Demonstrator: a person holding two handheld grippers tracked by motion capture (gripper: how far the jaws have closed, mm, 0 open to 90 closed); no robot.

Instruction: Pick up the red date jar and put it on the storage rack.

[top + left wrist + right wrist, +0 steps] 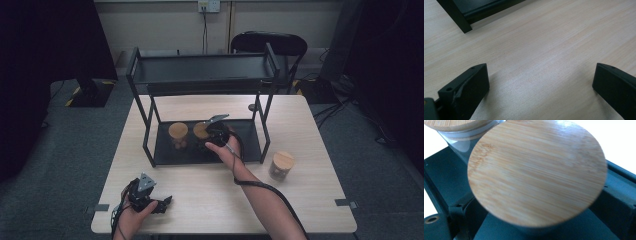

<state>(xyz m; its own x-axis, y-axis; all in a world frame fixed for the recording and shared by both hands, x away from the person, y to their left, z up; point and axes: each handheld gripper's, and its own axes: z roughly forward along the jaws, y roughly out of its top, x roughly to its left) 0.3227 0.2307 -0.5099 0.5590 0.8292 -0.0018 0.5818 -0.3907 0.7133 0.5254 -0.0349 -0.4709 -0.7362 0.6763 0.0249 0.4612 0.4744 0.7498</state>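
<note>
Jar [202, 134]: high view, middle of frame; round pale bamboo lid, standing on the black lower tray of the metal rack [145, 131].
Right gripper [214, 134]: high view, centre; black body over the jar, cable trailing down the forearm.
Second jar [178, 135]: just left of it, same wooden lid.
Third jar [281, 165]: right of the rack, on the light wood-grain table [310, 150].
Left gripper [165, 203]: lower left, resting on the table.
Left gripper view: matte black blocky jaws spread wide over bare wood; released.
Right gripper view: smooth, striped bamboo disc of the jar [536, 170] centre frame; jaws stand apart either side of it, not visibly pressing.
</note>
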